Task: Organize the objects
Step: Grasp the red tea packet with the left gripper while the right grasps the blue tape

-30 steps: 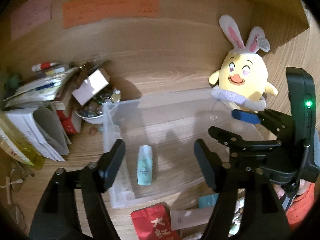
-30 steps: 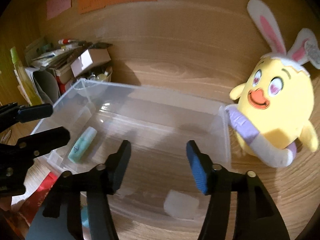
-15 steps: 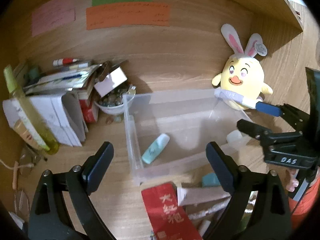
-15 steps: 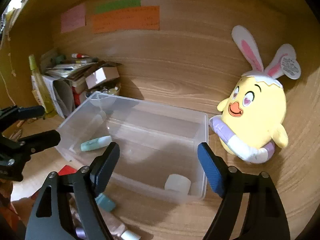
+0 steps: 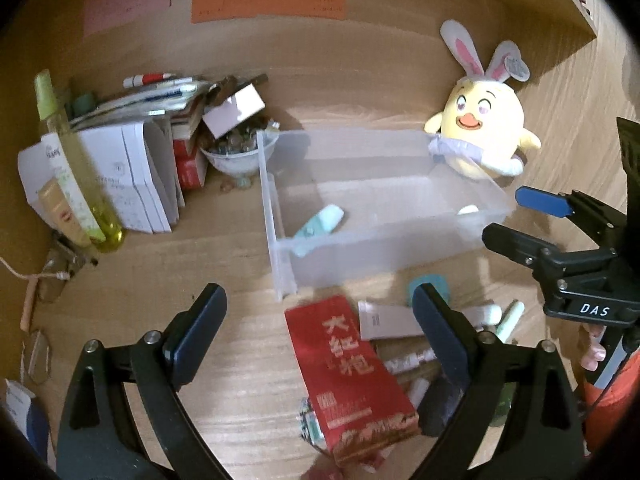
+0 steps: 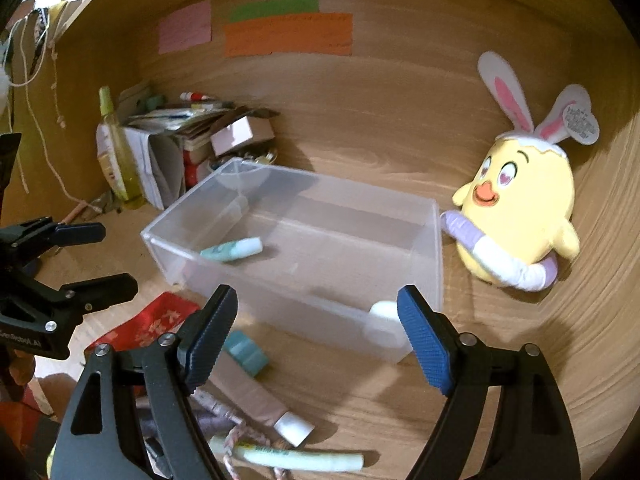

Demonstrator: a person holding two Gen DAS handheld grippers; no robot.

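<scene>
A clear plastic bin (image 5: 267,184) (image 6: 434,248) sits on the wooden desk. Inside lie a teal tube (image 5: 320,224) (image 6: 232,249) at the left end and a small white item (image 5: 468,210) (image 6: 384,318) in the right front corner. My left gripper (image 5: 318,320) is open and empty, hanging over a red packet (image 5: 348,372) (image 6: 156,324) in front of the bin. My right gripper (image 6: 318,322) (image 5: 520,220) is open and empty too, just short of the bin's front wall. Loose tubes (image 6: 256,400) and a teal block (image 6: 246,352) lie below it.
A yellow plush chick with bunny ears (image 5: 480,136) (image 6: 516,216) leans at the bin's right end. Papers, boxes, a bowl of small things (image 5: 236,152) and a yellow-green bottle (image 5: 76,184) crowd the back left. A wooden wall with coloured notes closes the back.
Both grippers have drawn back from over the bin and their jaws have spread wider. The teal tube and the white item stay lying in the bin.
</scene>
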